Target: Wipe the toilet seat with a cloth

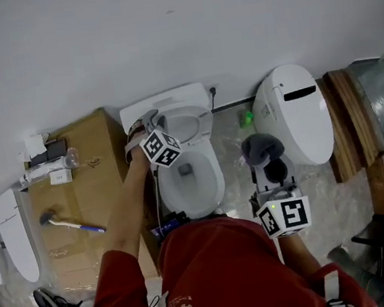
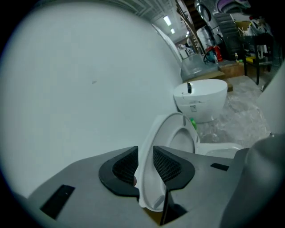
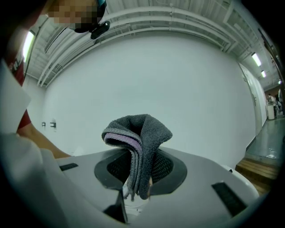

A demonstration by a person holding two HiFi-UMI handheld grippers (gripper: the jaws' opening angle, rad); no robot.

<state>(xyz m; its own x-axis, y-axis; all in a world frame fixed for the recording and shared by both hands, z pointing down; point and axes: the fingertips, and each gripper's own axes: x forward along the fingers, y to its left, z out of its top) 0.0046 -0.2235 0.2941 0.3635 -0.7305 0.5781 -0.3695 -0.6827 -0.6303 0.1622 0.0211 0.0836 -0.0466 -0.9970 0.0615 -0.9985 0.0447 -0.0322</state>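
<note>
While left gripper (image 2: 145,165) is straddling the upright toilet seat (image 2: 159,130) edge with jaws spread, right gripper (image 3: 136,171) is pinching the grey cloth (image 3: 141,133) well aside. Risk: seat slamming down if the grip's shallow.

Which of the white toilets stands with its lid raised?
The middle toilet, beside the cardboard box: its bowl is uncovered, while the toilet at right has its lid down.

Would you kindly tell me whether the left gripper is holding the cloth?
No, the grey cloth is pinched between the jaws of the right gripper, as its view shows.
</note>
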